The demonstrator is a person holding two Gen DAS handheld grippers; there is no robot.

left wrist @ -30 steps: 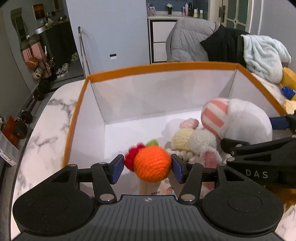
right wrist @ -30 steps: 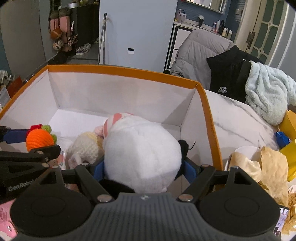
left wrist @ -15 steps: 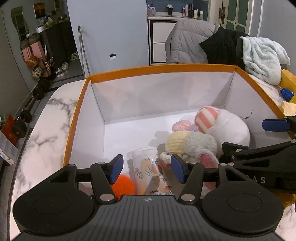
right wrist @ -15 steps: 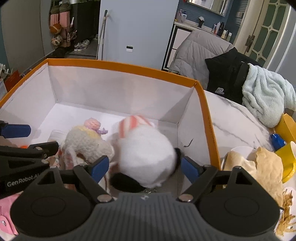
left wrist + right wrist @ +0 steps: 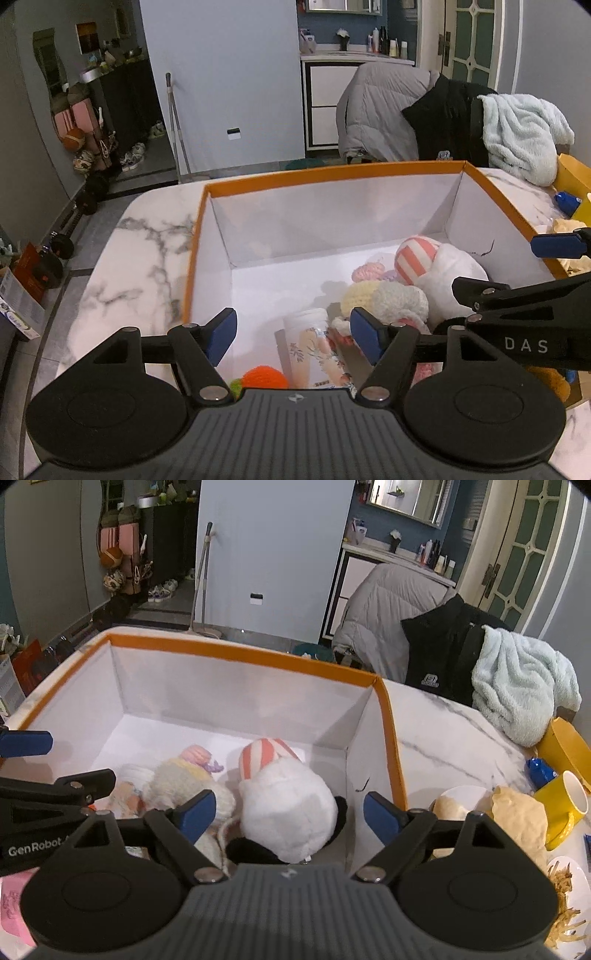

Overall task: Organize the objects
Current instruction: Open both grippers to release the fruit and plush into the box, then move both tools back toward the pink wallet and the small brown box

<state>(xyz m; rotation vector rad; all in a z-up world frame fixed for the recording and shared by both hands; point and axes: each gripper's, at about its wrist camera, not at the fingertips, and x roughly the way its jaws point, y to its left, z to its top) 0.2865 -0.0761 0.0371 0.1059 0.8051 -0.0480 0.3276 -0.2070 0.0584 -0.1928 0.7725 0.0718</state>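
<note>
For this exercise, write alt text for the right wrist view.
An open gripper hangs over an orange-rimmed box holding a white plush toy and knitted toys. A yellow mug stands on the marble table to the right.

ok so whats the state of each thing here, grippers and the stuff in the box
left gripper: open, empty, above the box
right gripper: open, empty, above the white plush
orange-rimmed box: open-topped, partly filled
orange crochet ball: lying in the box's near corner
floral cup: on its side in the box
white plush: resting in the box by the right wall
yellow mug: tipped over on the table
</note>
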